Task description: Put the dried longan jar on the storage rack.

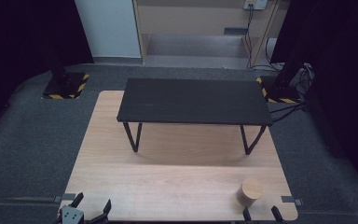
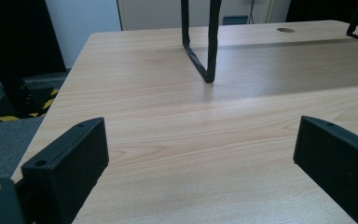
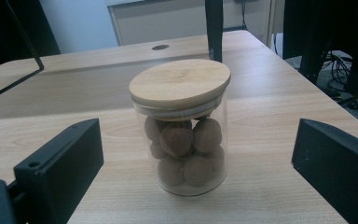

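Near the front right corner of the wooden table point(image 1: 121, 186) stands a glass jar point(image 3: 185, 140), upright, just ahead of the right gripper point(image 3: 196, 163) and lined up with the gap between its two black jaws, touched by neither. Those jaws are spread wide, one to each side of the jar and short of it. Clear glass walls show a heap of round brown balls point(image 3: 177, 140) filling most of the jar, and a flat round wooden lid point(image 3: 180, 83) sits on top, closing it. From the high view the jar reads as a small pale cylinder point(image 1: 250, 191) beside the right gripper's jaw tips at the table's near edge. Farther back on the table stands a low black shelf point(image 1: 193, 100) on thin black legs. At the front left corner, well apart from the jar, the left gripper point(image 2: 200, 154) has its jaws wide apart over bare wood.
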Available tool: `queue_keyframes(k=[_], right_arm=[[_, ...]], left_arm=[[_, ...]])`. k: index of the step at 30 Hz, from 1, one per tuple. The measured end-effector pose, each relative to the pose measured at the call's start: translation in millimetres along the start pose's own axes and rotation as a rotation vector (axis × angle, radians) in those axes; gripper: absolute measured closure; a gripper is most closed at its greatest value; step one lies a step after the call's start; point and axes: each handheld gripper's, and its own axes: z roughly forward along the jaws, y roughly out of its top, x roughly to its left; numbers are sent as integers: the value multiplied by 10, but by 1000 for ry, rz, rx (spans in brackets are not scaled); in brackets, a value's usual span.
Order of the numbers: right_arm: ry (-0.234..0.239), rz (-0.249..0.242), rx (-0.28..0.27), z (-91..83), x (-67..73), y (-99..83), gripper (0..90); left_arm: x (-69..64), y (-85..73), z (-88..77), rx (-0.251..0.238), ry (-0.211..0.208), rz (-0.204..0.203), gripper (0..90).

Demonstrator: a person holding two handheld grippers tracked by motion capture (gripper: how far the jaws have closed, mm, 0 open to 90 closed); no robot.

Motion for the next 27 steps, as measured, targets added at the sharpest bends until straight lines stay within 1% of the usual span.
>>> queue_keyframes(k=[14, 27], right_arm=[[-11, -2, -5, -53, 16, -39, 21], [-10, -5, -2, -12, 49, -70, 21]], left_arm=[[1, 3, 18, 0, -18, 5, 18], [-6, 12, 6, -7, -30, 9, 18]])
